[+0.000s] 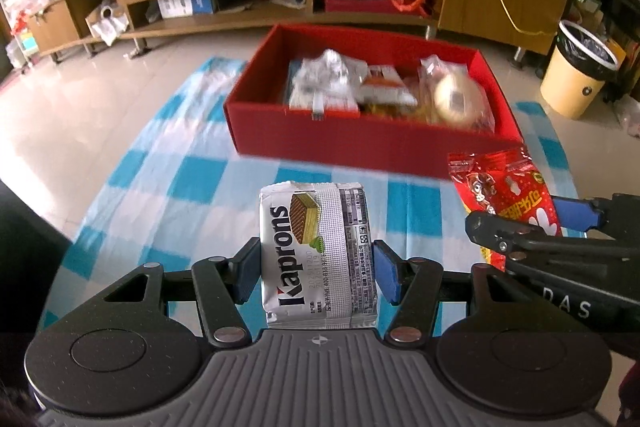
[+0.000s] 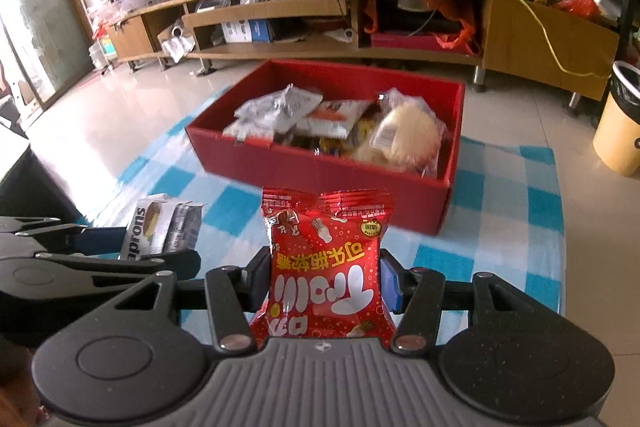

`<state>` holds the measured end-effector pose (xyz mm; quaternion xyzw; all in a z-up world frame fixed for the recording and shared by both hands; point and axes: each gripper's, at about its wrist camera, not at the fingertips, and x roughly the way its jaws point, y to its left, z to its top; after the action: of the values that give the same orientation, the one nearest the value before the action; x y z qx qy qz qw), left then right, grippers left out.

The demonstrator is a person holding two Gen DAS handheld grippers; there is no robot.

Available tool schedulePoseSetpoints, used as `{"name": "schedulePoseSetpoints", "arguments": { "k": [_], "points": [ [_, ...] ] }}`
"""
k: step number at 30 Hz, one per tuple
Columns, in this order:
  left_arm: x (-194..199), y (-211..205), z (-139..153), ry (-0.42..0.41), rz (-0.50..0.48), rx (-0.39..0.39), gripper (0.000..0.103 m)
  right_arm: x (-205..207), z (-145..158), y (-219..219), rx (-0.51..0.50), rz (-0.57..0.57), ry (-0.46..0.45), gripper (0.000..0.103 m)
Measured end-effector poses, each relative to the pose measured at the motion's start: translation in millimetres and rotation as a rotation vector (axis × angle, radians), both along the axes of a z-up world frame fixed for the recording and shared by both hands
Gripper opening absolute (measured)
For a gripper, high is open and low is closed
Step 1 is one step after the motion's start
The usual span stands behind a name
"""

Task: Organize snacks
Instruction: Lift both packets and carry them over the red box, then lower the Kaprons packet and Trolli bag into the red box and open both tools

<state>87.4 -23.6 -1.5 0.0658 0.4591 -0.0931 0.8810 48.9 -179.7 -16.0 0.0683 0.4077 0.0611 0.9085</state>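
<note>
Left wrist: left gripper (image 1: 316,269) clamps wafer pack (image 1: 316,255) above checked cloth (image 1: 192,183), red box (image 1: 360,143) of snacks ahead.
Right wrist: right gripper (image 2: 324,281) pinches red candy bag (image 2: 326,267), box (image 2: 320,167) ahead, wafer pack (image 2: 160,227) to its left.

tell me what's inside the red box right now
The red box holds a heap of wrapped snacks: silver packets, an orange-and-white packet and a pale round bun in clear wrap. Whatever lies beneath them is covered.
</note>
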Motion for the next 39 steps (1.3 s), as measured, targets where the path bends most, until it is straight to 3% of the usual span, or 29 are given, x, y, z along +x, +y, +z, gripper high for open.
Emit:
{"name": "schedulePoseSetpoints", "arguments": {
  "k": [18, 39],
  "points": [
    [51.5, -17.0, 23.0, -0.067, 0.003, -0.025, 0.065, 50.4, 22.6, -18.3, 0.005, -0.029, -0.063, 0.054],
    [95.9, -44.6, 33.2, -0.139, -0.005, 0.004, 0.064, 94.3, 31.8, -39.1, 0.019, -0.086, -0.094, 0.054]
  ]
}}
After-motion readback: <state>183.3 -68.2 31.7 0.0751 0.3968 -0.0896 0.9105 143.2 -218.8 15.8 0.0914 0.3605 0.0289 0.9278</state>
